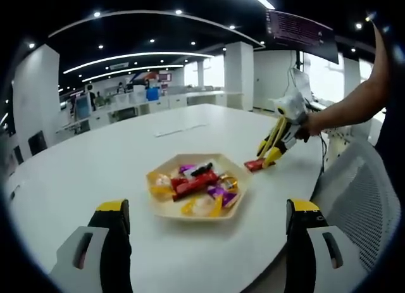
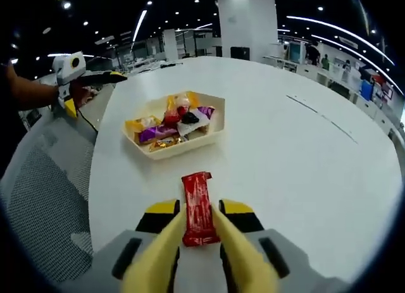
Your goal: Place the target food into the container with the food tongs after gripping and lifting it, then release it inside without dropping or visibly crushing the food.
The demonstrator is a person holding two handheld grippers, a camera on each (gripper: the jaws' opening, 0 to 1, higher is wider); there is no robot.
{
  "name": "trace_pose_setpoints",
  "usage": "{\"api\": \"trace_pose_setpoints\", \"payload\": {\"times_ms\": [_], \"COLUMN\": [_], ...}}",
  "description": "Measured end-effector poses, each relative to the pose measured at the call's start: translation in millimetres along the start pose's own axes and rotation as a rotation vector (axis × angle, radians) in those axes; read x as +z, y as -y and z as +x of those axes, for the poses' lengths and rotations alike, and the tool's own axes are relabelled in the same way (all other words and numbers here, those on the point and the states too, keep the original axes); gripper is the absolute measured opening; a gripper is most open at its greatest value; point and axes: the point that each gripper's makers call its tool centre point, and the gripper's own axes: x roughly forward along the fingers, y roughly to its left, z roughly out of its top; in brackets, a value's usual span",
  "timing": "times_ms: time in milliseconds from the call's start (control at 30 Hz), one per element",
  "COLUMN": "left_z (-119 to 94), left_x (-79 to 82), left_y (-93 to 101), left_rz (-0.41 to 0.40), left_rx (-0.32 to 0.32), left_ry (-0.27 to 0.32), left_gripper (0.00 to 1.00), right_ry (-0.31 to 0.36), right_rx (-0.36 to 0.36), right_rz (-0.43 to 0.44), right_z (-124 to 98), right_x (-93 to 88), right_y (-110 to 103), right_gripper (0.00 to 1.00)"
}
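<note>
Right claw: the right claw (image 2: 199, 233), with its yellow tong arms, is closed on the red snack bar (image 2: 197, 208), which sits between the tips and points ahead toward the tray.
Left claw: the left claw (image 1: 205, 226) hangs open and empty above the table, its black yellow-capped jaws well apart, with the tray just ahead between them.
Progress: by my reading the bar is gripped but barely lifted, if at all; carrying it over the tray and letting go inside is left.
Snack bar: flat, oblong, in a glossy red wrapper, crimped at the near end.
Tray: the tray (image 2: 214, 132) lies ahead of the right claw, near but apart; pale, shallow, angled walls, holding wrapped sweets (image 2: 169, 125) in purple, gold, red and white foil.
Table: the table (image 2: 304, 179) is smooth, white, round-edged.
Chair: a grey mesh chair (image 2: 44, 198) stands left of the right claw.
</note>
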Motion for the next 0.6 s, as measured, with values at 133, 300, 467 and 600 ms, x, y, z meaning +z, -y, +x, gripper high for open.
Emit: {"api": "trace_pose_setpoints", "payload": {"times_ms": [133, 300, 467, 600], "left_z": [-0.6, -0.6, -0.9, -2.0], "left_x": [1.5, 0.8, 1.9, 4.3], "left_y": [-0.3, -0.3, -1.0, -1.9], "left_rz": [-0.005, -0.005, -0.006, -0.006], "left_rx": [0.002, 0.002, 0.004, 0.011], "left_ry": [0.005, 0.003, 0.009, 0.018], "left_gripper": [0.99, 0.99, 0.99, 1.00], "right_ry": [0.013, 0.032, 0.064, 0.078], "right_rx": [-0.011, -0.026, -0.042, -0.049], "right_rz": [0.050, 0.055, 0.033, 0.042], "right_z": [-8.1, -19.8, -31.5, -36.6], "right_x": [9.6, 28.3, 47.0, 54.3], "right_y": [5.1, 11.9, 18.1, 21.6], "right_gripper": [0.23, 0.23, 0.23, 0.23]}}
